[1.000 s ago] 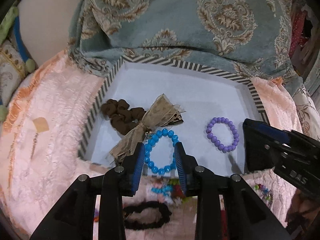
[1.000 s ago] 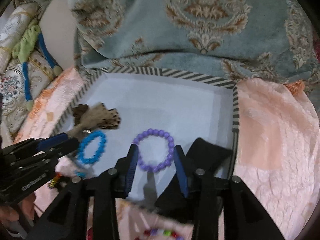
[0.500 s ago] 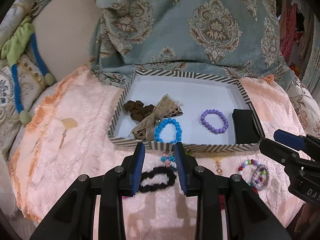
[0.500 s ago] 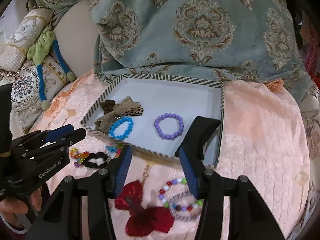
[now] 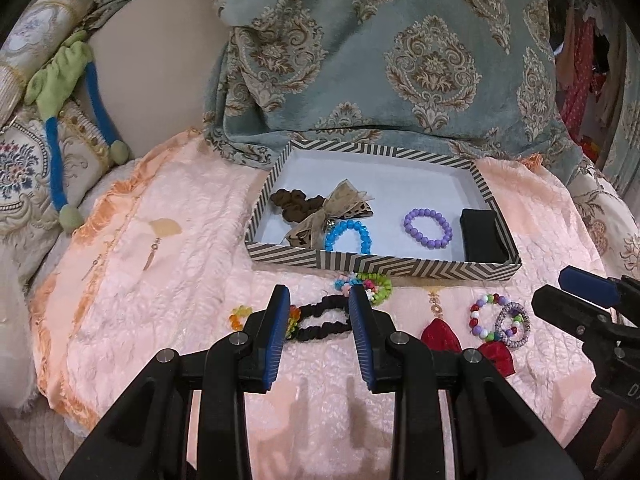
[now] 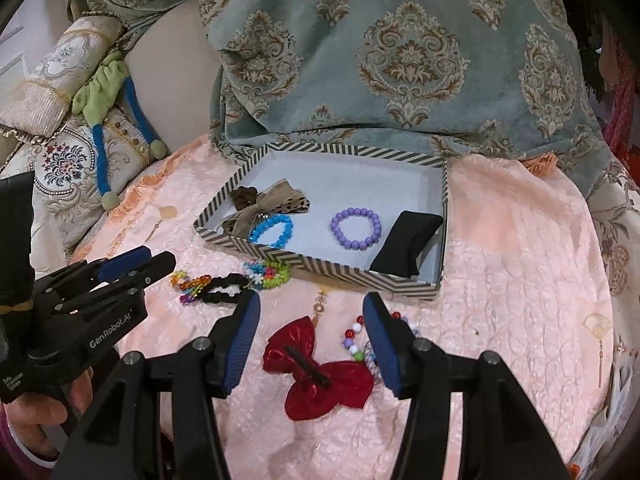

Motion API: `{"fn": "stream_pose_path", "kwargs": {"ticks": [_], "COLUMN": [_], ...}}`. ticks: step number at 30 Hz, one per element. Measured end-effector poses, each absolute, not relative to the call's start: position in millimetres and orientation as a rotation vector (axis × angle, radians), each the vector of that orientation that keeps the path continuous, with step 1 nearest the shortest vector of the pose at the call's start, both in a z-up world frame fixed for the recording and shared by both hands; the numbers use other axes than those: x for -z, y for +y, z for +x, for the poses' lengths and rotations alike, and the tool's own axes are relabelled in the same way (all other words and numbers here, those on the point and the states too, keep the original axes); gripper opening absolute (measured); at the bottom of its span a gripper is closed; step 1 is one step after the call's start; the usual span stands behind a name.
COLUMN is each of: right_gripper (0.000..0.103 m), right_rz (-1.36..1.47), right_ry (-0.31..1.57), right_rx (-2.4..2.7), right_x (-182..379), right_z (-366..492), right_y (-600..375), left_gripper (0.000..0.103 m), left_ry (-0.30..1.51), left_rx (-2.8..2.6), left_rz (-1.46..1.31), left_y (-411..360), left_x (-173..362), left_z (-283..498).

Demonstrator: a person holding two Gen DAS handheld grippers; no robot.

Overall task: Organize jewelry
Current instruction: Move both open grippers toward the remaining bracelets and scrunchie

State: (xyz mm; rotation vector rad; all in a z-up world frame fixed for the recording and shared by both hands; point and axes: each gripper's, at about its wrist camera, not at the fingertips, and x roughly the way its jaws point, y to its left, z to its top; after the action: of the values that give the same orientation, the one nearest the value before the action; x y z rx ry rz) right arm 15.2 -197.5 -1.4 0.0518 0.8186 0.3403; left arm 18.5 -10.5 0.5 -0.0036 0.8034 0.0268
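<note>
A striped box (image 5: 380, 266) (image 6: 320, 266) on the pink cloth holds a brown scrunchie (image 5: 294, 204), a tan bow (image 5: 340, 204), a blue bead bracelet (image 5: 347, 236) (image 6: 272, 230), a purple bead bracelet (image 5: 428, 228) (image 6: 356, 228) and a black pad (image 5: 482, 234) (image 6: 408, 246). In front of the box lie a black scrunchie (image 5: 320, 318) (image 6: 220, 290), a red bow (image 6: 316, 372) (image 5: 440, 338), a multicolour bead bracelet (image 5: 486, 316) and several small bright pieces. My left gripper (image 5: 318, 334) is open and empty over the black scrunchie. My right gripper (image 6: 310, 340) is open and empty over the red bow.
A teal patterned cushion (image 5: 380, 60) leans behind the box. Embroidered pillows and a green-blue cord (image 5: 60, 92) lie at the left. Gold earrings (image 5: 152, 248) rest on the cloth left of the box. A fan-shaped earring (image 6: 598, 326) lies at the right.
Both grippers have pulled back from over the box toward me. The black pad now lies in the box's right end. The right jaws have opened wider.
</note>
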Motion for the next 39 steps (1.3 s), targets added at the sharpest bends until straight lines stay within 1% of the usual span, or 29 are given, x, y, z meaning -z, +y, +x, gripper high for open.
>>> {"fn": "stream_pose_path", "kwargs": {"ticks": [9, 15, 25, 30, 32, 39], "right_gripper": [0.057, 0.057, 0.058, 0.058, 0.058, 0.058], "right_rz": [0.033, 0.038, 0.054, 0.06, 0.062, 0.062], "right_ry": [0.809, 0.817, 0.868, 0.874, 0.874, 0.893], "right_rx": [-0.358, -0.357, -0.35, -0.336, -0.324, -0.309], "right_x": [-4.5, 0.0, 20.5, 23.9, 26.0, 41.5], "right_z": [-3.2, -12.2, -10.3, -8.2, -6.5, 0.6], "right_y": [-196.9, -204.0, -213.3, -220.0, -225.0, -238.4], "left_gripper": [0.014, 0.014, 0.014, 0.015, 0.018, 0.018], "left_ry": [0.819, 0.872, 0.907, 0.925, 0.955, 1.006], "left_rx": [-0.01, 0.013, -0.042, -0.024, 0.0, 0.027], "left_rz": [-0.053, -0.18, -0.305, -0.312, -0.285, -0.228], "left_y": [2.3, 37.6, 83.8, 80.0, 71.1, 51.2], "left_x": [-2.1, 4.9, 20.1, 26.2, 33.6, 55.4], "left_z": [5.1, 3.1, -0.8, 3.0, 6.8, 17.6]}}
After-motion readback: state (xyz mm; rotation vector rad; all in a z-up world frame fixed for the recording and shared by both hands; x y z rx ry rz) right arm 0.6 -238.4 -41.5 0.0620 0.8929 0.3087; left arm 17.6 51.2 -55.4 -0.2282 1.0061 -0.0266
